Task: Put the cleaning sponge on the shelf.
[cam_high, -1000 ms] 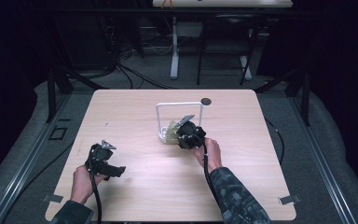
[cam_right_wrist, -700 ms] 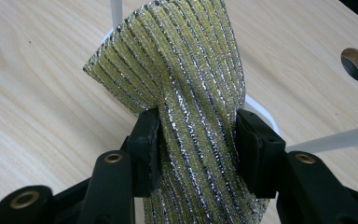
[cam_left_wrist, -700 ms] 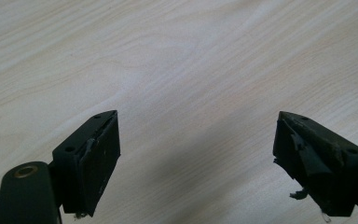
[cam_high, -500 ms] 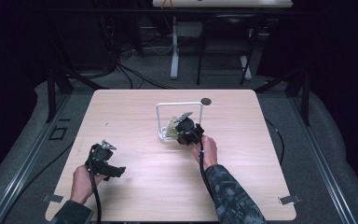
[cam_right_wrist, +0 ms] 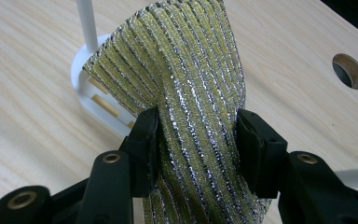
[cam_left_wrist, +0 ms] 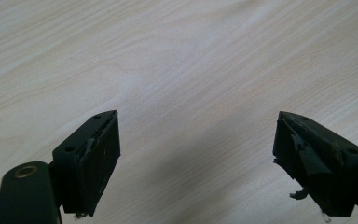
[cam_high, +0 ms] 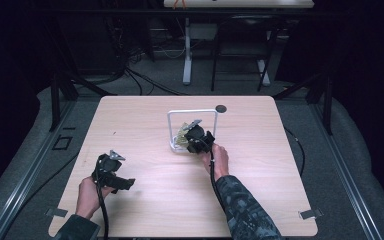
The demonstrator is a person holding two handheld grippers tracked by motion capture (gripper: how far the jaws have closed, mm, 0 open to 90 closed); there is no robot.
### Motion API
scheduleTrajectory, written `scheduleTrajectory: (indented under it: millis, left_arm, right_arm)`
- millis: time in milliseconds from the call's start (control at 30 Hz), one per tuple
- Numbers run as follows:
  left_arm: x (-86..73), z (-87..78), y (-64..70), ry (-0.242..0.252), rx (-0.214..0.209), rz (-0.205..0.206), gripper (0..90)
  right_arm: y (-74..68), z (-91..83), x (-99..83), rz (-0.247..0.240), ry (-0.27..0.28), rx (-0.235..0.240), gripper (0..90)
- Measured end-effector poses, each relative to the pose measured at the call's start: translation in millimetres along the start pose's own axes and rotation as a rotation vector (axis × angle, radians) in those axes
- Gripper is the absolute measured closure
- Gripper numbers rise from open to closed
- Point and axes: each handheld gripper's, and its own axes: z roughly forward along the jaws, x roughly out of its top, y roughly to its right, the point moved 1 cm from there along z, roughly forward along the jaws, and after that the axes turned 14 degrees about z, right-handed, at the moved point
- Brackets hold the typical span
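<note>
A yellow-green cloth with silver stripes [cam_right_wrist: 191,74] is pinched between the jaws of my right gripper [cam_right_wrist: 198,140], which is shut on it. In the high view the right gripper [cam_high: 198,139] holds the cloth [cam_high: 182,136] at the base of a white wire-frame stand [cam_high: 192,112] near the table's middle. The stand's round white base [cam_right_wrist: 98,100] lies just behind the cloth. My left gripper [cam_high: 111,174] rests low at the front left, jaws wide open over bare wood, with nothing between its fingertips [cam_left_wrist: 98,154].
The light wooden table [cam_high: 140,125] has a round cable hole [cam_high: 221,108] at the back, also visible in the right gripper view as a hole [cam_right_wrist: 349,70]. A cable trails from each gripper toward the front edge. Dark floor and table legs lie beyond.
The right gripper with the cloth has shifted slightly left and down toward the stand's base. The left gripper has stayed put.
</note>
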Motion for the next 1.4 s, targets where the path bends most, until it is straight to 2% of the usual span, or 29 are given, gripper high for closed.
scheduleTrajectory:
  millis: [267, 467, 600, 667, 1033, 1200, 1400]
  left_arm:
    - [-0.3, -0.4, -0.1, 0.004, 0.003, 0.001, 15.1]
    - [0.7, 0.6, 0.5, -0.005, -0.007, 0.008, 15.1]
    - [0.9, 0.5, 1.1, -0.002, -0.006, 0.013, 15.1]
    - [0.2, 0.4, 0.6, -0.002, -0.002, 0.003, 15.0]
    - [0.9, 1.0, 0.8, 0.000, -0.008, 0.007, 15.1]
    - [0.2, 0.2, 0.3, 0.001, -0.008, 0.002, 15.1]
    - [0.5, 0.3, 1.0, -0.002, -0.006, 0.008, 15.1]
  right_arm:
    - [-9.1, 15.6, 1.4, 0.004, -0.001, -0.030, 50.7]
    - [-10.5, 22.9, 2.0, 0.004, -0.004, -0.052, 49.0]
    - [-9.5, 25.4, 1.9, 0.005, 0.002, -0.050, 46.2]
    - [-9.4, 25.4, 2.1, -0.002, -0.006, -0.054, 43.3]
    - [-8.7, 23.1, 2.8, -0.003, 0.001, -0.050, 28.9]
    - [-4.3, 19.3, 3.2, 0.019, 0.015, -0.035, 24.9]
    - [-4.4, 9.5, 3.1, 0.019, 0.017, 0.004, 20.7]
